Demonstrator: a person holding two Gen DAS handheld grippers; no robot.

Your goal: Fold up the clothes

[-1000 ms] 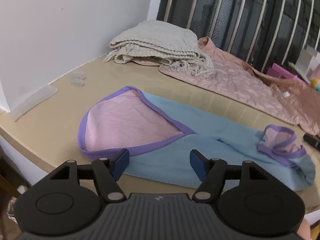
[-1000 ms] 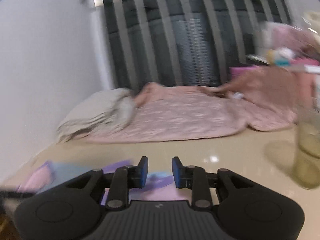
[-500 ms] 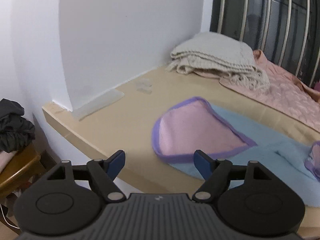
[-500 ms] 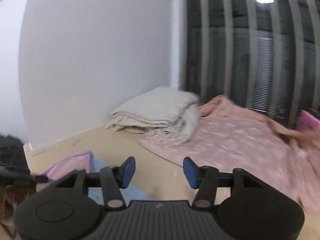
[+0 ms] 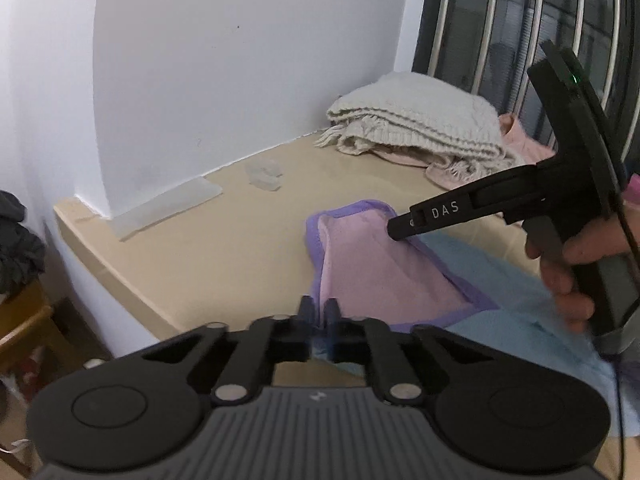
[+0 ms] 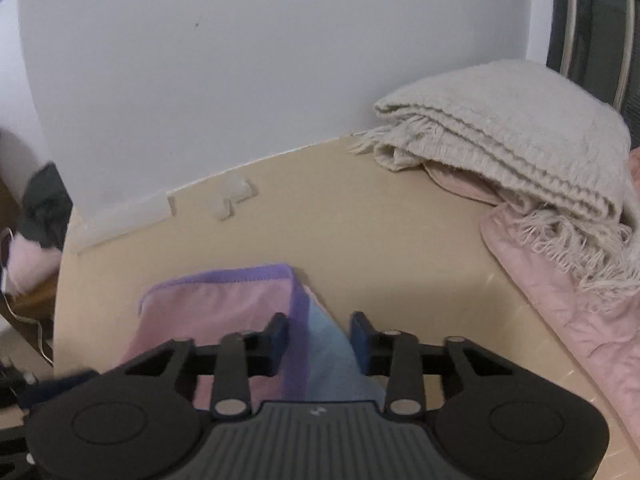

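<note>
A light blue garment (image 5: 516, 300) with pink lining and purple trim lies flat on the beige table (image 5: 224, 240). My left gripper (image 5: 319, 312) is shut on the garment's purple hem at its near edge. My right gripper (image 6: 319, 334) is open and straddles the garment's far purple-trimmed edge (image 6: 298, 320), fingers on either side of the fabric. The right gripper's body also shows in the left wrist view (image 5: 560, 200), held by a hand over the pink lining (image 5: 380, 264).
A folded cream knit blanket (image 5: 416, 124) lies on a pink quilt (image 6: 560, 288) at the back by the barred window. Small clear plastic pieces (image 5: 264, 174) and a clear strip (image 5: 168, 208) lie by the white wall. The table's left edge drops to a chair with dark clothes (image 5: 16, 248).
My left gripper has closed on the garment's near hem. My right gripper has swung left and down over the garment's far edge and narrowed its opening.
</note>
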